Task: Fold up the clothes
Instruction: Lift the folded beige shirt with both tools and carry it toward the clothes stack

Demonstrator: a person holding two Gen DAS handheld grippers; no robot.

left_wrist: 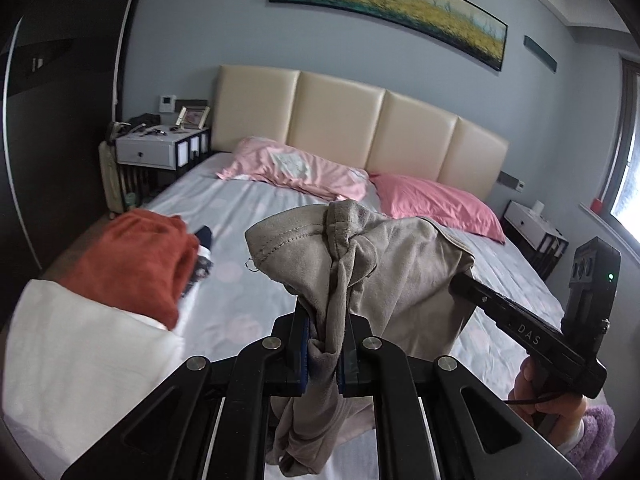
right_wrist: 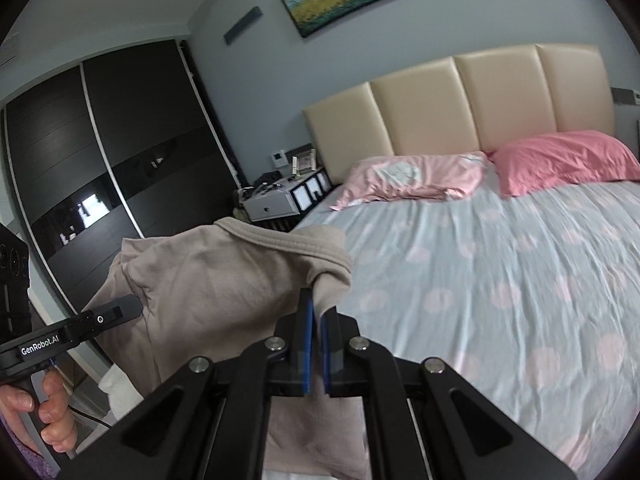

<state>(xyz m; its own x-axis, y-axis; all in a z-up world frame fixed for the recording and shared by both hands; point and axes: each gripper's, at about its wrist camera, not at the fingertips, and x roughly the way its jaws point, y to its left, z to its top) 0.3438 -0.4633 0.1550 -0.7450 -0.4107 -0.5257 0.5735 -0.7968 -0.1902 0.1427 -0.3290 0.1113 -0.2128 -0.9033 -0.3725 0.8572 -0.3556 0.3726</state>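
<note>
A beige-grey garment (left_wrist: pixel 372 264) hangs in the air above the bed, held by both grippers. My left gripper (left_wrist: pixel 326 340) is shut on a bunched fold of it, with cloth trailing down between the fingers. My right gripper (right_wrist: pixel 318 320) is shut on another edge of the same garment (right_wrist: pixel 208 280), near its stitched hem. In the left wrist view the right gripper (left_wrist: pixel 464 276) reaches into the cloth from the right, its tips hidden by fabric. In the right wrist view the left gripper (right_wrist: pixel 132 306) comes in from the left, tips hidden behind the garment.
The bed (right_wrist: pixel 500 280) has a pale spotted sheet, two pink pillows (left_wrist: pixel 436 204) and a beige headboard (left_wrist: pixel 360 124). A rust-orange garment (left_wrist: pixel 136 256) and white cloth (left_wrist: pixel 80 360) lie at its left edge. A nightstand (left_wrist: pixel 160 148) and dark wardrobe (right_wrist: pixel 100 152) stand left.
</note>
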